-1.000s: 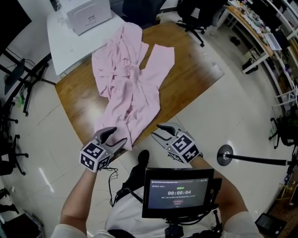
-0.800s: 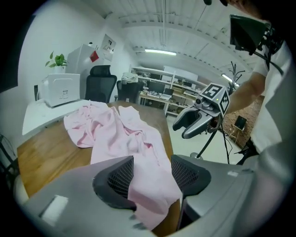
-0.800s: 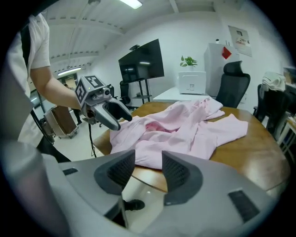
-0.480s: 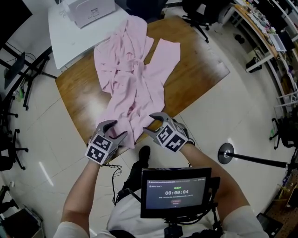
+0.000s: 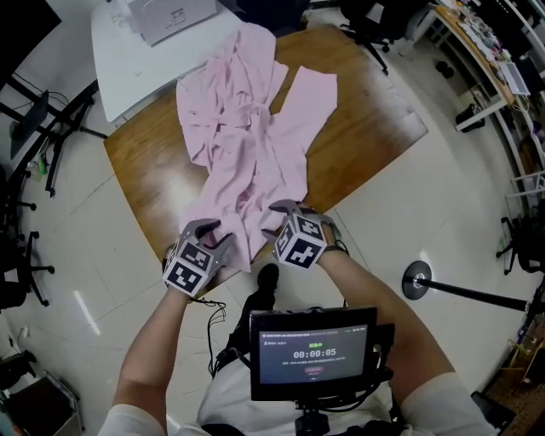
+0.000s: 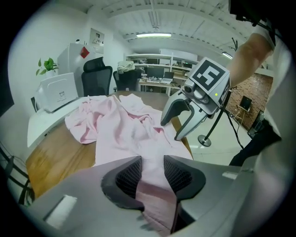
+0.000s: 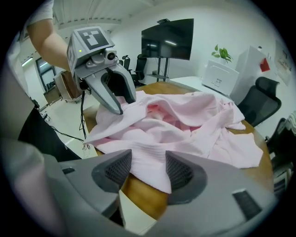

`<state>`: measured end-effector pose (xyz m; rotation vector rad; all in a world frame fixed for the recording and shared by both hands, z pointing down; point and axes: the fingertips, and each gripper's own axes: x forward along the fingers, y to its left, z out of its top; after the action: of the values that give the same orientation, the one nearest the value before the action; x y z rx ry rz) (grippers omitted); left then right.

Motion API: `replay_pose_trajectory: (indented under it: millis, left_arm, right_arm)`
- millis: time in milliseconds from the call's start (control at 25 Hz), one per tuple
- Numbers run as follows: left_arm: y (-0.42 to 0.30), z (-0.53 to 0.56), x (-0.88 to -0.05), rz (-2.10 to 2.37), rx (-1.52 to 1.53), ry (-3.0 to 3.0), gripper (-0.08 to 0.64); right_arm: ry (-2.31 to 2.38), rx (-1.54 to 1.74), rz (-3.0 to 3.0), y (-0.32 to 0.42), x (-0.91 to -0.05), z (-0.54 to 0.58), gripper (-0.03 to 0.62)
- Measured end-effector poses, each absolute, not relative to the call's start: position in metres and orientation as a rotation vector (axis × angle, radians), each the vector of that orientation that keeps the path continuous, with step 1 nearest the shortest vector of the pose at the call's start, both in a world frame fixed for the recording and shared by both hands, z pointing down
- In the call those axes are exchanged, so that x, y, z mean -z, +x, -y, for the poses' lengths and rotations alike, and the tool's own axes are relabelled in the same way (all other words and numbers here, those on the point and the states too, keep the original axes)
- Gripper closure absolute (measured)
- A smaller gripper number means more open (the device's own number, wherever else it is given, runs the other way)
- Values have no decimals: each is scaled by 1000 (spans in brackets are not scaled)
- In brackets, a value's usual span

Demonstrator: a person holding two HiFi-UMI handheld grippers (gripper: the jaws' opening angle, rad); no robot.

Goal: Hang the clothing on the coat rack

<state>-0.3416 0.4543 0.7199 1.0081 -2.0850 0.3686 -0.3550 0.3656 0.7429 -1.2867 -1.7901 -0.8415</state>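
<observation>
A pink garment [image 5: 247, 145] lies crumpled across the brown wooden table [image 5: 366, 111], its near hem hanging over the front edge. My left gripper [image 5: 215, 233] is at the hem's left part. In the left gripper view its jaws [image 6: 152, 173] have just been closing and straddle a strip of the pink cloth [image 6: 125, 129], with a gap still showing. My right gripper [image 5: 274, 220] is at the hem's right part. Its jaws [image 7: 149, 171] have just been opening and stand wide over the cloth's edge [image 7: 185, 120]. Each gripper shows in the other's view: right gripper [image 6: 172, 129], left gripper [image 7: 124, 105].
A white table [image 5: 128, 60] with a white box [image 5: 174, 13] adjoins the wooden table at the far left. A pole on a round base [image 5: 415, 281] stands on the tiled floor to the right. Office chairs and desks lie beyond. A timer screen [image 5: 313, 353] sits at my chest.
Both grippers have come down and forward onto the garment's near hem at the table edge. The left jaws have narrowed around the cloth; the right jaws have spread wider.
</observation>
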Motion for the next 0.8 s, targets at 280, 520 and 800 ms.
replay_pose_trajectory:
  millis: [280,520,800]
  left_arm:
    - [-336,-451,-727,2079,-370,1042,520]
    - [-340,-450,-697,2185,-237,1052,529]
    - [-347,-449,-653,2327,-51,1080,532]
  right_arm:
    - [-1295,867,1757,-344,-756,-365,493]
    - [-1283,831,1836,-350,-736,-359,583]
    - [-1284,740,1983,-353,-701,-356,584]
